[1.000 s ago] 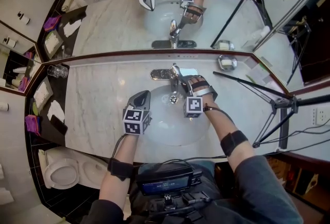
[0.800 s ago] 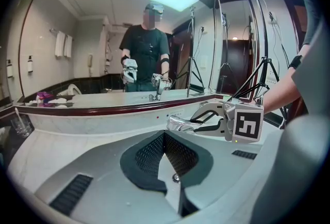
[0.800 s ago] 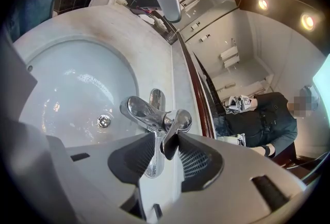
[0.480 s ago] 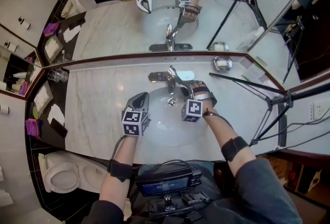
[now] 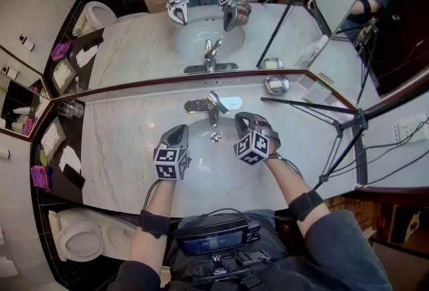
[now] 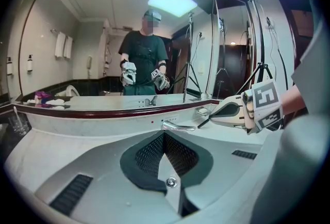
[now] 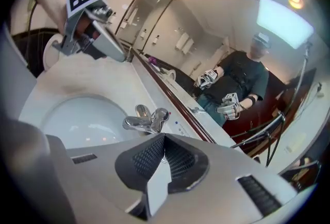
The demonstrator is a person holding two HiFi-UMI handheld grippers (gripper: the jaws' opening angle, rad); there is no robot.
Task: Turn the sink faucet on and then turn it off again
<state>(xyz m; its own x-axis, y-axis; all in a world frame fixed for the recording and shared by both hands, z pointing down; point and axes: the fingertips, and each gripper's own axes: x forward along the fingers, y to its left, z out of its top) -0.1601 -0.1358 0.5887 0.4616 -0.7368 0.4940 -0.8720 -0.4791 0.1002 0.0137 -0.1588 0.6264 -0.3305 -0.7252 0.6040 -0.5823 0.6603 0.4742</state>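
Note:
The chrome faucet (image 5: 210, 106) stands at the back of the white sink basin (image 5: 201, 169), and I see no stream under its spout. My right gripper (image 5: 240, 118) is shut on nothing, hanging over the basin just right of the faucet and clear of its handle. In the right gripper view the faucet (image 7: 146, 120) lies a little beyond the closed jaws (image 7: 164, 139). My left gripper (image 5: 179, 129) is also shut and empty, over the basin's left side. From the left gripper view, the faucet (image 6: 178, 126) shows past the closed jaws (image 6: 164, 135), with the right gripper (image 6: 232, 111) beside it.
A wall mirror (image 5: 201, 21) runs behind the marble counter (image 5: 120, 142). A drinking glass (image 5: 70, 109) stands at the counter's left end and a soap dish (image 5: 275, 85) at the back right. A black tripod (image 5: 338, 127) leans over the right side. A toilet (image 5: 79, 237) sits lower left.
My right gripper has come off the faucet handle, shut its jaws, rolled and drawn back over the basin. The left gripper has stayed where it was.

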